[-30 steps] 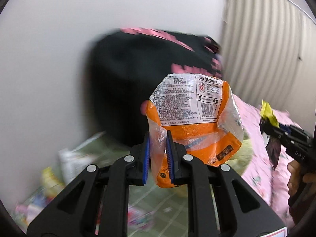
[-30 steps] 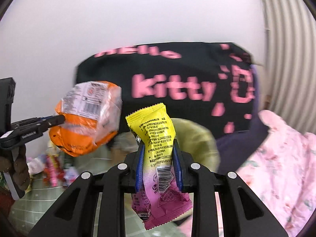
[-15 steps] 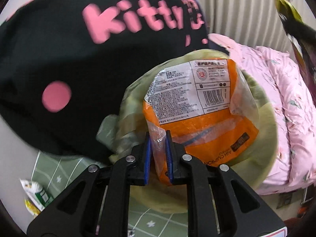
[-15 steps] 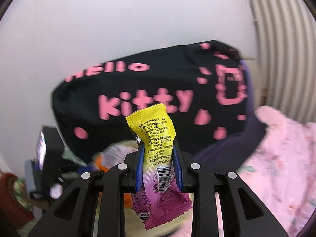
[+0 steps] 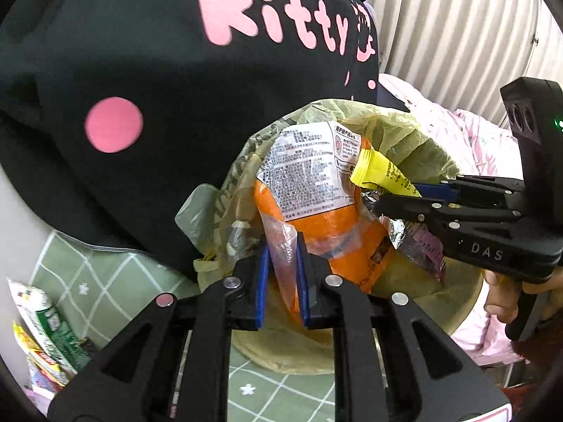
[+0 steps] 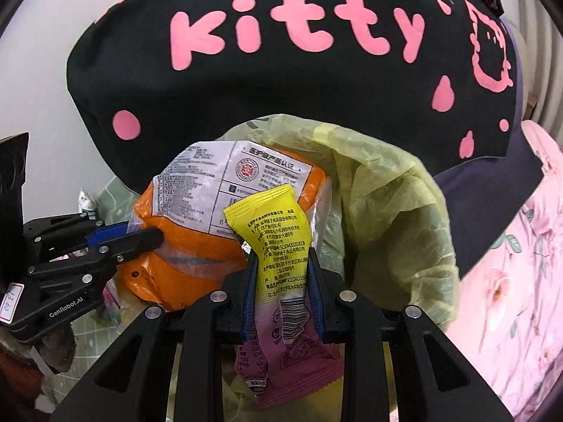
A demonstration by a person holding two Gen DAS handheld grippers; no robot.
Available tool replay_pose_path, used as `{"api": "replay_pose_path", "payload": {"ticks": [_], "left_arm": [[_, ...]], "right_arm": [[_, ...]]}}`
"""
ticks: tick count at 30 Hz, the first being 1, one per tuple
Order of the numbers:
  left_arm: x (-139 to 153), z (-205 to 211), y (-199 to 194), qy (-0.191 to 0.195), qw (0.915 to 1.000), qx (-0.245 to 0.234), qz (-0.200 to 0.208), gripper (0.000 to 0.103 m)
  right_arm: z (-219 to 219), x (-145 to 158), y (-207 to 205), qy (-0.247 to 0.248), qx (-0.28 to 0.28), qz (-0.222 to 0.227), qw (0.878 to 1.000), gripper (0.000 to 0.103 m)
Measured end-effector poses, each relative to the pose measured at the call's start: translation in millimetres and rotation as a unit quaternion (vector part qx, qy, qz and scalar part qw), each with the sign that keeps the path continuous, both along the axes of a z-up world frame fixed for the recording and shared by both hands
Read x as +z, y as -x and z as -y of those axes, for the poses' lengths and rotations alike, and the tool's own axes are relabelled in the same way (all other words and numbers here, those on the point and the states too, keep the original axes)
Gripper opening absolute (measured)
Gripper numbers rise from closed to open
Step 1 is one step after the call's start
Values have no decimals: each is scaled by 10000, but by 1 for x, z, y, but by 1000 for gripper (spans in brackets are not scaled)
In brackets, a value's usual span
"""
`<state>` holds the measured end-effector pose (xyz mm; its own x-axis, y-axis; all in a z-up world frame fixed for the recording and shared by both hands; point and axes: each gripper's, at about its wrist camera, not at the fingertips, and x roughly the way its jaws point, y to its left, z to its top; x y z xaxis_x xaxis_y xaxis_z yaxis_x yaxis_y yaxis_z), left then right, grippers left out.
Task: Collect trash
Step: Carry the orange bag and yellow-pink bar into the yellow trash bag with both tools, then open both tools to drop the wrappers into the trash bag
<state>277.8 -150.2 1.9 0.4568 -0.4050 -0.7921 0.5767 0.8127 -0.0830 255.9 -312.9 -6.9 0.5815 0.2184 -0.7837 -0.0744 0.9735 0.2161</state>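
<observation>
Here, nearest in the left wrist view, left gripper (image 5: pixel 281 277) pinching the clear lower edge of the orange bag (image 5: pixel 327 218) between its blue pads, jaws closed tight on the plastic. Holding that bag upright over the mouth of the bin (image 5: pixel 457 313), white printed label facing the camera. Just beyond, right gripper (image 5: pixel 383 198) reaching in from the right, clamping the wrapper (image 5: pixel 380 172), whose yellow end is overlapping the bag's label; whether touching it, unclear. Fingers (image 5: pixel 499 302) wrapping the handle at the right edge.

Likewise in the right wrist view, right gripper (image 6: pixel 281 270) clamping the wrapper (image 6: pixel 278 242) at mid-length, jaws closed on it, yellow end sticking up and pink end hanging down over the bin. Left gripper (image 6: pixel 140 235) coming in from the left, gripping the orange bag (image 6: pixel 197 256) just behind the wrapper. Yellow-green liner (image 6: pixel 397 211) lining the bin (image 6: pixel 418 274). Further back, black cloth (image 6: pixel 316 105) with pink lettering hanging behind the bin, pink bedding (image 6: pixel 520 281) lying to the right. Loose packets (image 5: pixel 42 330) lying on green floor tiles (image 5: pixel 105 281) at the left.
</observation>
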Motion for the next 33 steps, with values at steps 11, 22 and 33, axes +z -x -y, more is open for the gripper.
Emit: {"api": "replay_pose_path", "payload": {"ticks": [11,22,33], "left_arm": [[-14,40,-1,-236,9990,-366,-119,13],[-8,16,-24,-197,9997,-25,-125,13],[-2,-10,-19,596,9969,-59,-509,18]], "right_arm": [[16,6,11,173,-159,345,9991,25],[-9,2,-8,143,-85,544,9984,25],[2,13,0,63,-401,369,9985,32]]}}
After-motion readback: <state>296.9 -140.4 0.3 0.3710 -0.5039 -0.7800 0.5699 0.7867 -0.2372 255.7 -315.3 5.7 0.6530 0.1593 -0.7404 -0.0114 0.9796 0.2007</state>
